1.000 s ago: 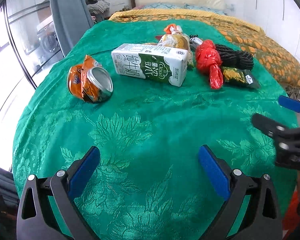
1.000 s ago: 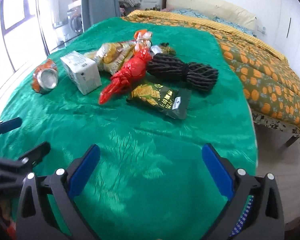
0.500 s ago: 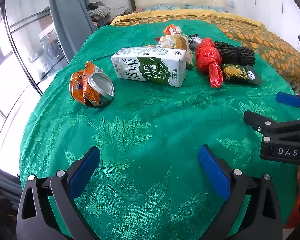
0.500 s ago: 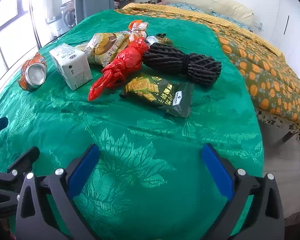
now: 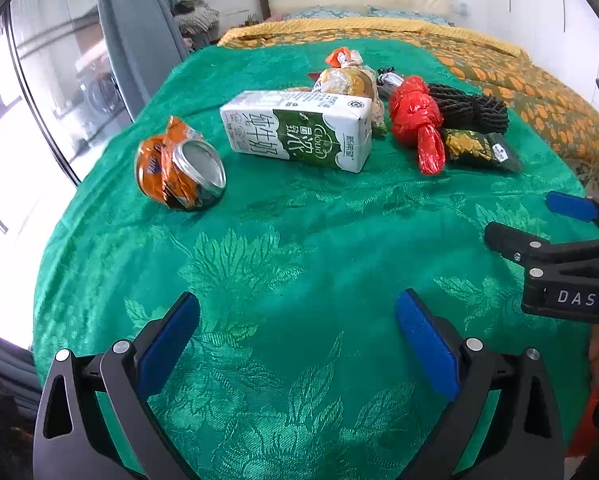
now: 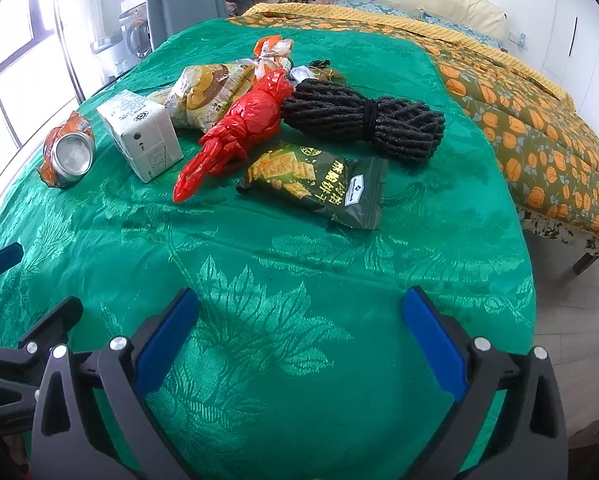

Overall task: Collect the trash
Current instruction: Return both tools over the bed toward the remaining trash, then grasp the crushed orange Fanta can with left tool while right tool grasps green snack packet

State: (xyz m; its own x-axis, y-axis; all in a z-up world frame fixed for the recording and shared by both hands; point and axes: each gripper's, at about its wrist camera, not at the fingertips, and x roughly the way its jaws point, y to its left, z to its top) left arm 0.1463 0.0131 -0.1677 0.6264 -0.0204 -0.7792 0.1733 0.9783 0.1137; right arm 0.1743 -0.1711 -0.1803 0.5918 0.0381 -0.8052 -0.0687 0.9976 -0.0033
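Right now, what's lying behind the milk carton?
Behind the milk carton lies a yellow snack bag, pressed against its far side, with an orange wrapper further back. The carton hides the bag's near edge; anything beneath cannot be seen.

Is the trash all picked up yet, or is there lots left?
Nothing looks collected yet. Both grippers, left and right, are open and empty above the green cloth. Left to pick up: the crushed can, milk carton, red bag, snack packet and wrappers.
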